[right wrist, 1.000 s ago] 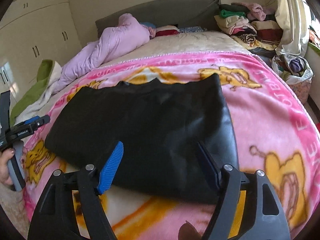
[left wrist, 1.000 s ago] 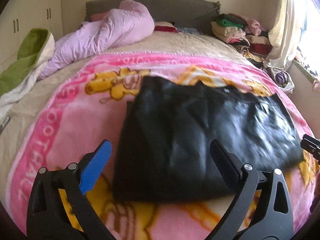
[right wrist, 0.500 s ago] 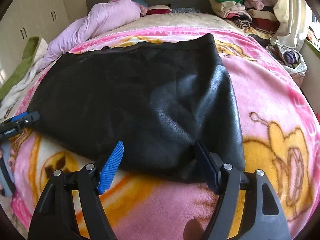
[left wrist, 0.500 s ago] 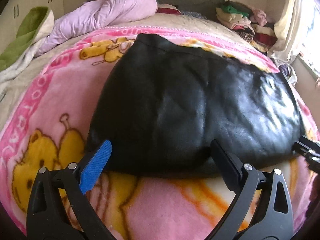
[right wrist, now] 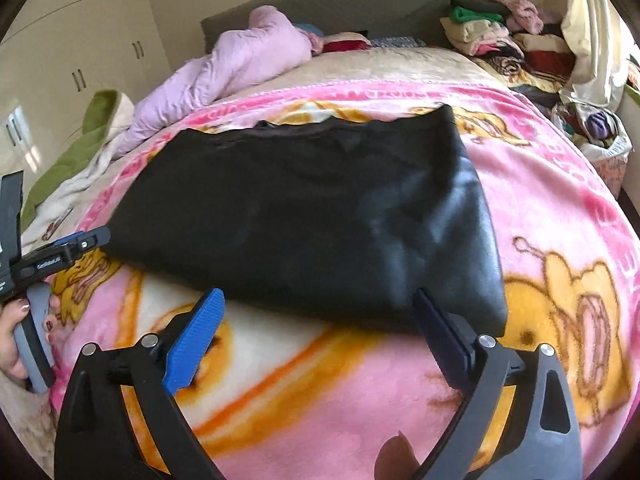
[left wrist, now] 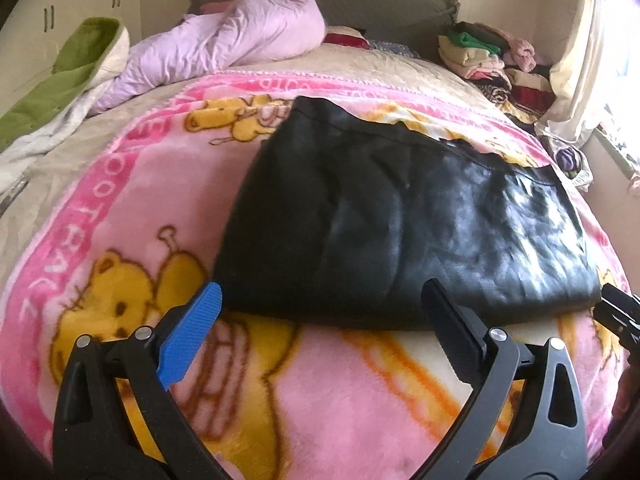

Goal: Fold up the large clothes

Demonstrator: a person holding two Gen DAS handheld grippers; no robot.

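The folded black leather-look garment (left wrist: 404,236) lay flat on the pink fleece blanket with yellow cartoon bears (left wrist: 132,216) that covered the bed, roughly in the middle of it. Its surface was glossy and finely creased, with pale sheen along its right half in the left wrist view and a thick, rounded fold along the near edge. The far edge carried a seam or hem; whether that was a waistband or a collar could not be made out. Its long axis ran left to right across the bed in front of you, the near edge facing both cameras.

On the blanket's pink border, pale capital letters read something like "OOTBAL" (left wrist: 76,216), partly curved away by the lens. A small white label on the body of your left gripper (right wrist: 86,242), seen from the right wrist, was too blurred to read.

Your left gripper (left wrist: 320,312) hung just short of the garment's near edge with its blue-padded and black fingers spread wide, gripping nothing. Your right gripper (right wrist: 318,312) sat likewise at the near right corner, fingers apart and empty, its dark finger close against the fold.
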